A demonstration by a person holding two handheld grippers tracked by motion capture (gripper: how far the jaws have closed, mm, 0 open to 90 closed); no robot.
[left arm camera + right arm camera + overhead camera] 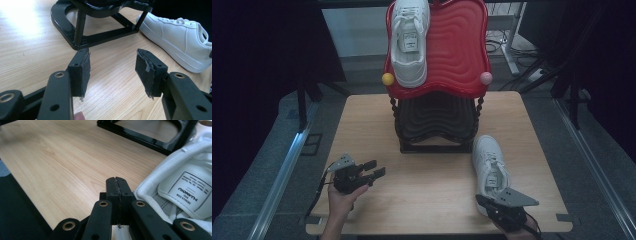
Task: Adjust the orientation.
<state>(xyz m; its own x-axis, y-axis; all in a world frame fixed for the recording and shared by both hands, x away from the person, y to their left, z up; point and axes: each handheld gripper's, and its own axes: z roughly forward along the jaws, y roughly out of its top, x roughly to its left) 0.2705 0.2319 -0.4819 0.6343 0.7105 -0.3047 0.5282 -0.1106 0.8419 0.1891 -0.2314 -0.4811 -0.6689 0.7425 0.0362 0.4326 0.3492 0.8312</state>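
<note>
Two white leather low-top sneakers are in front of me: one (409, 42) lies on the top shelf of the red wavy-moulded plastic rack (457, 50), heel toward me and toe pointing away, its long axis running front to back; the other white sneaker (490, 167) sits on the pale wooden table (427, 175) just right of the rack's black lower tier (437, 122), toe near the rack's base and heel toward me, its long axis tilted slightly off that same line. In my right gripper view the tongue label of this near sneaker (185, 192) reads upside down as "HUANQIU" above smaller words beginning "DESIGN FOR"; the rest is too small to read. My right gripper (497, 207) lies low at the sneaker's heel, my hand behind it at the table's near edge, and its jaws are pressed together with nothing between them, just beside the padded collar. My left gripper (373, 170) is held level above the table's near left part, my fingers wrapped under it, pointing toward the rack, jaws standing well apart and empty.
</note>
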